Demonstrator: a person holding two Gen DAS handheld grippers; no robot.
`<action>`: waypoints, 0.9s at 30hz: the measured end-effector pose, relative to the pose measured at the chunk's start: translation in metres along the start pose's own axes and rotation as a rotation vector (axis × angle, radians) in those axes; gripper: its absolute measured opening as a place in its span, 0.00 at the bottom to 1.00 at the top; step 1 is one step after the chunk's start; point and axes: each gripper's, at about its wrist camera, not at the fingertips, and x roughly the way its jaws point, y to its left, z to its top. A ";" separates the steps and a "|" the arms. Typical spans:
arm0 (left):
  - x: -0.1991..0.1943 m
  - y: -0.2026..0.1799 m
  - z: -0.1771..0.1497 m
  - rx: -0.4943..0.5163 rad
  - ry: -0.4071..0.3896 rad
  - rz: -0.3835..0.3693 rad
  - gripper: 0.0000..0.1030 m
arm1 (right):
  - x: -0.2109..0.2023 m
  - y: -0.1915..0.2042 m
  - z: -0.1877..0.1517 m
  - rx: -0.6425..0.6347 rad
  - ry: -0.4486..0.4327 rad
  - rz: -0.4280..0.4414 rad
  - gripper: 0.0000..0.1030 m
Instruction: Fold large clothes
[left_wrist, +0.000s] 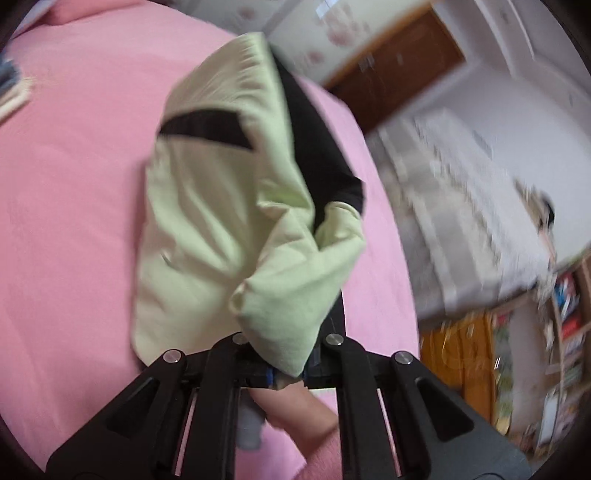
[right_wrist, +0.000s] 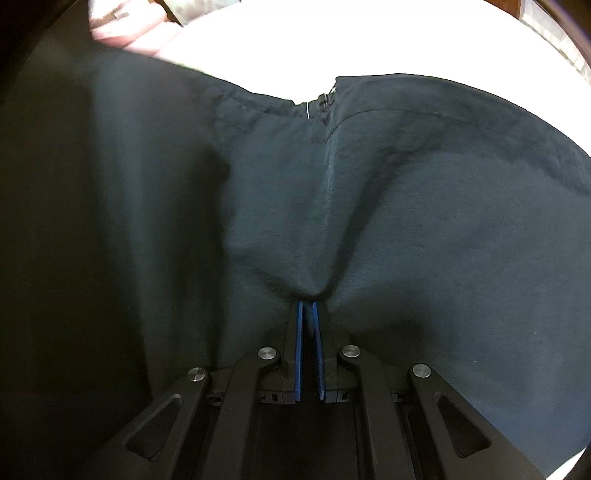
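On the wide pink bedsheet (left_wrist: 74, 221) that fills the left of the left wrist view lies nothing of the garment's lifted part: the pale green and black fabric garment (left_wrist: 207, 221) hangs above it, bunched and blurred, rising from the near centre toward the far wall. To the right, a white wall, a brown wooden door (left_wrist: 399, 62) and a cluttered bookshelf (left_wrist: 565, 332) are smeared. In the right wrist view the garment's black panel (right_wrist: 406, 203) spreads across nearly the whole picture, its hem and zip end (right_wrist: 327, 101) at the far edge against a washed-out white surface. The left gripper (left_wrist: 288, 376) is clamped on a green fold of the garment, with a person's hand (left_wrist: 295, 413) just below it. The right gripper (right_wrist: 308, 301) pinches a puckered ridge of the black cloth between its blue pads (right_wrist: 299, 350).
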 end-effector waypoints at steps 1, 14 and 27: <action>0.007 -0.008 -0.008 0.004 0.028 0.002 0.06 | -0.003 -0.009 -0.005 0.012 -0.019 0.051 0.06; 0.076 -0.077 -0.038 0.049 0.140 0.014 0.06 | -0.013 -0.106 -0.045 0.289 0.026 0.559 0.00; 0.101 -0.141 -0.002 0.098 0.183 -0.101 0.06 | -0.078 -0.179 -0.024 0.349 0.057 0.531 0.00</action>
